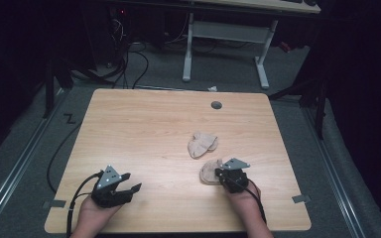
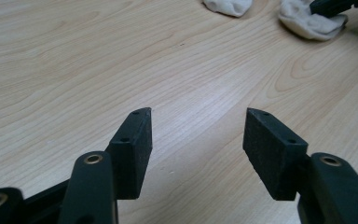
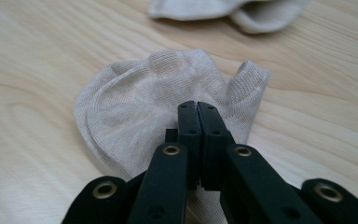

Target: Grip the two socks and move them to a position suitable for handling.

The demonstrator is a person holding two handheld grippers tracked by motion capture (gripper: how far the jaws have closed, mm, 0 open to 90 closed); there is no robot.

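beige knit fabric, thin and ribbed, makes up the near sock (image 3: 168,88), which lies crumpled on the wooden table (image 1: 144,129) in the lower right-centre of the high view, just left of the right gripper (image 1: 224,173). in the right gripper view its jaws are pressed together with the near edge of this sock nipped between the pads, so it is grasping the sock. the sock's long axis cannot be read cleanly, bunched as it is; in the right gripper view it spreads roughly left to right, rounded end at the left and a raised, folded end poking up at the right.

a second sock (image 1: 202,144) lies flatter just beyond it, near but apart, its length slanting from lower left to upper right in the high view. a small grey disc (image 1: 216,105) sits toward the table's far edge.

the left gripper (image 1: 127,186) rests at the lower left of the high view, well apart from both socks, its jaws spread wide and released over bare wood.

the step in hand seems to be dragging or lifting the near sock toward its mate. the next move likely calls for a steady pinch while the sock is laid alongside or over the second one, the free gripper coming in to flatten or pin the fabric.
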